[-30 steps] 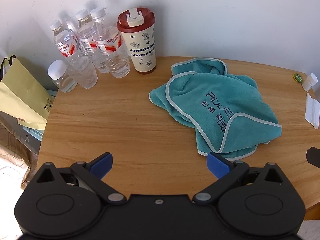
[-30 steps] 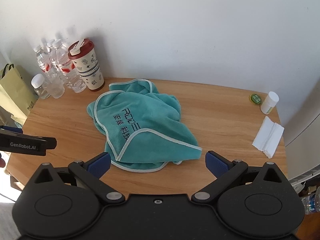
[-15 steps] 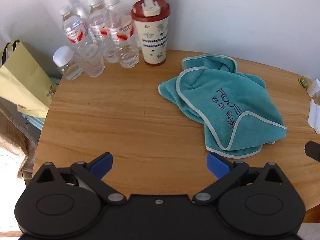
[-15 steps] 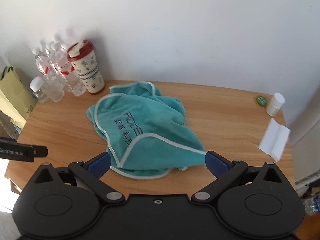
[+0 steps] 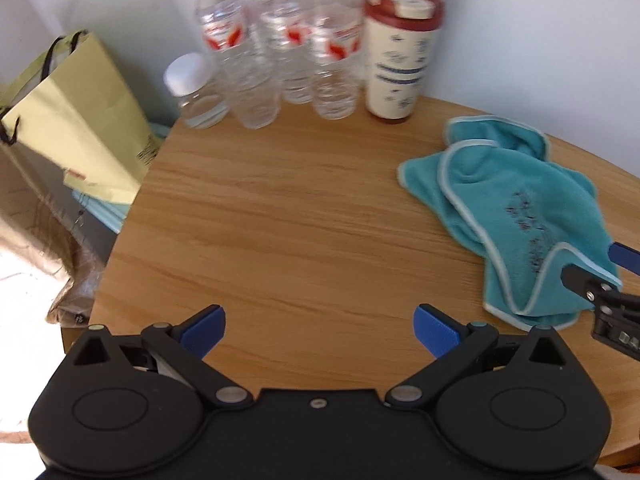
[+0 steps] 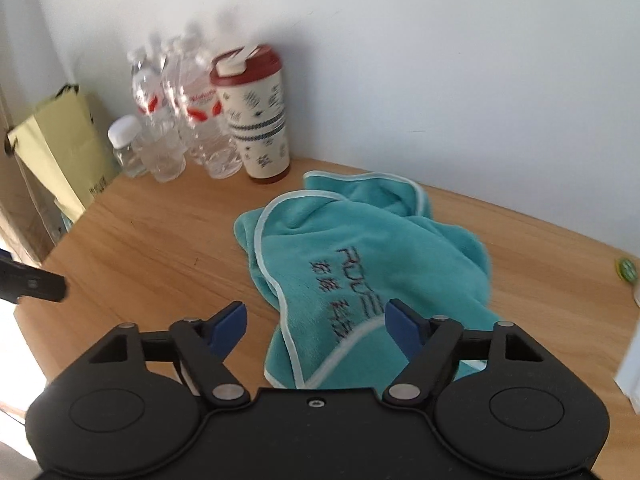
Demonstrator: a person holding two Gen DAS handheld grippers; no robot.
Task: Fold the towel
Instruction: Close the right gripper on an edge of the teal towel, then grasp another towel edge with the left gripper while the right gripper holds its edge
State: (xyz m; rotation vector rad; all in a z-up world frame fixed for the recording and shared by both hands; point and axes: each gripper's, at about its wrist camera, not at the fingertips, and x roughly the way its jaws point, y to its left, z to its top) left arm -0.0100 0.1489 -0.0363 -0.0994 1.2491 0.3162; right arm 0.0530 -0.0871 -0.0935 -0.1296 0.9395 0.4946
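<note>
The table (image 5: 280,216) is round-edged wood set against a white wall (image 6: 440,60). On it the teal towel (image 6: 360,264) lies crumpled in loose folds, pale trim and dark lettering showing, toward the right side and just in front of the cup (image 6: 256,116). A yellow-green bag (image 5: 80,120) stands off the table's left edge. The left gripper (image 5: 319,330) hangs over bare wood with its blue pads spread wide, holding nothing, well left of the towel. The right gripper (image 6: 314,324) hovers at the towel's near edge, jaws spread with cloth between them, not pinching. Clear bottles (image 5: 280,48) cluster beside the cup by the wall. A small green cap (image 6: 626,269) sits far right.
</note>
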